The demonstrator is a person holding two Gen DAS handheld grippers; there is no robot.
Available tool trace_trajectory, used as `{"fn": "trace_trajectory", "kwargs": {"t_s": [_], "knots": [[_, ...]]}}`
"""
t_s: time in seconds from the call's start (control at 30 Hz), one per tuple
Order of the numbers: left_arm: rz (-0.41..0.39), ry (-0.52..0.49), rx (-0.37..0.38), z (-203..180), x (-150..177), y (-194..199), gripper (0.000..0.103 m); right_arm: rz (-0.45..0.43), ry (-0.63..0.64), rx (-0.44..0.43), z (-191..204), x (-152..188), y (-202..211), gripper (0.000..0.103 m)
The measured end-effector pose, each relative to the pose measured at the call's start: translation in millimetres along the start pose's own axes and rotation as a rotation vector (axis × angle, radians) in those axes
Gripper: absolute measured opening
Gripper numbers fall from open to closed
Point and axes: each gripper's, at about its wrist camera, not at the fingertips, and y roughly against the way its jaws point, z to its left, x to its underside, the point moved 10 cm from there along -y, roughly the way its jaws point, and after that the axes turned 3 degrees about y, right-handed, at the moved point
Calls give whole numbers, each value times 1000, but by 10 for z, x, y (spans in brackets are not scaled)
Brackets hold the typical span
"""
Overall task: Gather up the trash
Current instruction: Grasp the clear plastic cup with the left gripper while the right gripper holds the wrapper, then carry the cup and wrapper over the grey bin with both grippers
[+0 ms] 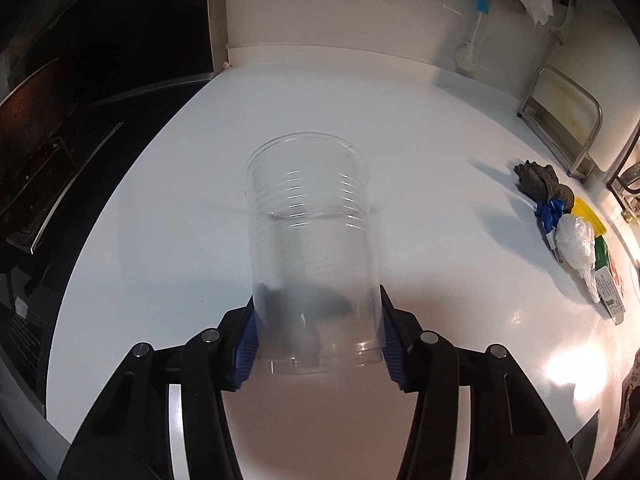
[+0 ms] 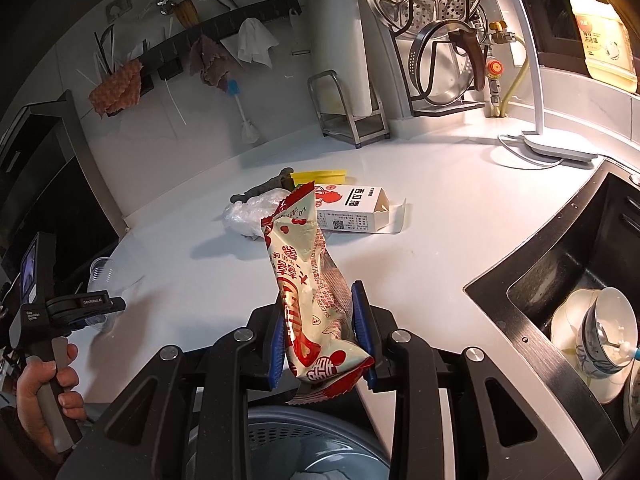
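Clear plastic cup held sideways between pads of left claw, low over white surface near its edge. Long axis runs away from claw; mouth points forward.
Thin wall easily buckled or squeezed out if gripped harder.
Snack wrapper pinched upright in right claw over bin; slip judged possible.

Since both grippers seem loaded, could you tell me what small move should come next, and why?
Probably open the right gripper: its wrapper hangs right above the bin at the counter edge, so it should drop in. The left gripper already clamps the cup.
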Motion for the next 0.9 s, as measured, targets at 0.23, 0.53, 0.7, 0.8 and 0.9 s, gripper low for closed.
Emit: {"fn": "trace_trajectory", "kwargs": {"t_s": [0.23, 0.53, 0.7, 0.8, 0.9], "knots": [[-91, -72, 9, -66, -49, 205, 50, 6, 2, 28, -1, 40, 60, 29], [-173, -179, 67, -296, 80, 620, 50, 9, 20, 46, 157, 161, 311, 29], [-207, -263, 116, -487, 310, 903, 50, 7, 7, 44, 232, 298, 563, 29], [-202, -311, 166, -608, 518, 1061, 50, 9, -5, 52, 248, 424, 721, 29], [-191, -359, 216, -719, 757, 1200, 50, 22, -16, 66, 241, 600, 866, 29]]}}
